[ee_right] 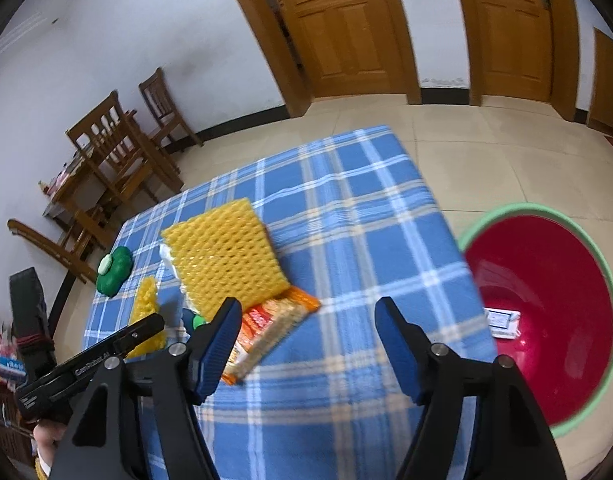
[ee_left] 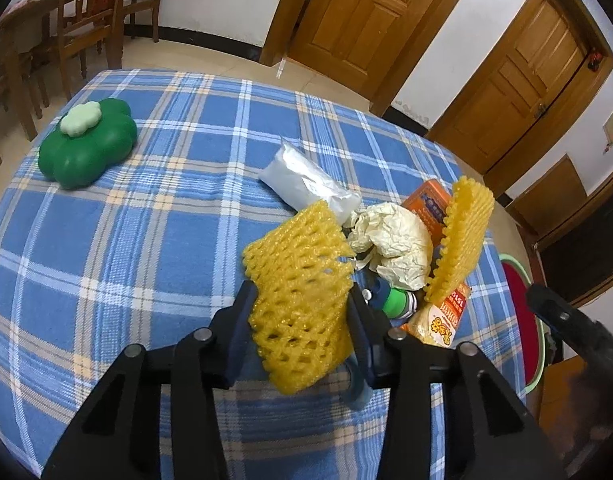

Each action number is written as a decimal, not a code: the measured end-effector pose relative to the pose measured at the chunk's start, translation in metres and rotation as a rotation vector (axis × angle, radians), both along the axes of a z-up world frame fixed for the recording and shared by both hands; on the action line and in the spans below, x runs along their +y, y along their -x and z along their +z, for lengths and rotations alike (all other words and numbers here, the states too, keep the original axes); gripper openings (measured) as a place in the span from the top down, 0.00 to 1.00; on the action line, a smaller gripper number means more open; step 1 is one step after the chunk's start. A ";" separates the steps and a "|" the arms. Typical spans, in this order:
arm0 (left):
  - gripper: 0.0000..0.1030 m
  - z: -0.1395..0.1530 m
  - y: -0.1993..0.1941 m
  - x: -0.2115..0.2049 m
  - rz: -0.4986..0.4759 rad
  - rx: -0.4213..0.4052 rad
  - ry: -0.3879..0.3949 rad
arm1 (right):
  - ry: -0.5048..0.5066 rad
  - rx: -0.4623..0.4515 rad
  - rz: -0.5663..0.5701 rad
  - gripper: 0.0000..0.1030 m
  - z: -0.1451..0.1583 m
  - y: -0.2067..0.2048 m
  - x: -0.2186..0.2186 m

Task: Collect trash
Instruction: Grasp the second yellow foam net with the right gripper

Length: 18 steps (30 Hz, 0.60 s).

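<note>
Red basin (ee_right: 546, 320): 1 white packet (ee_right: 502, 322)

The checked table (ee_left: 118, 240) lies bare across its near and left parts, with only a green box (ee_left: 88, 146) at the far left. The right side is crowded: foam nets (ee_left: 464, 236), crumpled paper (ee_left: 394, 240), a white bag (ee_left: 306, 180) and packets (ee_right: 266, 332) lie touching. Right of the table a red basin (ee_right: 546, 308) stands open-topped on bare floor (ee_right: 486, 152). Chairs (ee_right: 114, 148) block the far left.
</note>
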<state>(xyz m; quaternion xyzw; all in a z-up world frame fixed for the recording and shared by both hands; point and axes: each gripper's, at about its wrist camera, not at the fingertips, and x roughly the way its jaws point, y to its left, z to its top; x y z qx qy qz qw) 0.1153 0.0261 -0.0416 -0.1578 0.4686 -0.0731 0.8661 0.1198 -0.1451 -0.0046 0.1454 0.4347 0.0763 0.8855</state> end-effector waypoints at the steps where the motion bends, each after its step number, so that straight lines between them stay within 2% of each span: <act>1: 0.57 0.001 0.000 0.001 0.001 -0.002 0.003 | -0.003 0.002 0.011 0.30 -0.002 -0.004 0.004; 15: 0.57 0.005 0.006 0.015 0.029 -0.019 0.023 | -0.050 0.029 0.112 0.30 -0.031 -0.046 0.032; 16: 0.57 0.004 0.005 0.016 0.030 -0.017 0.023 | -0.052 0.032 0.116 0.31 -0.032 -0.047 0.035; 18: 0.57 0.003 0.006 0.017 0.034 -0.014 0.025 | -0.060 0.042 0.129 0.44 -0.036 -0.048 0.038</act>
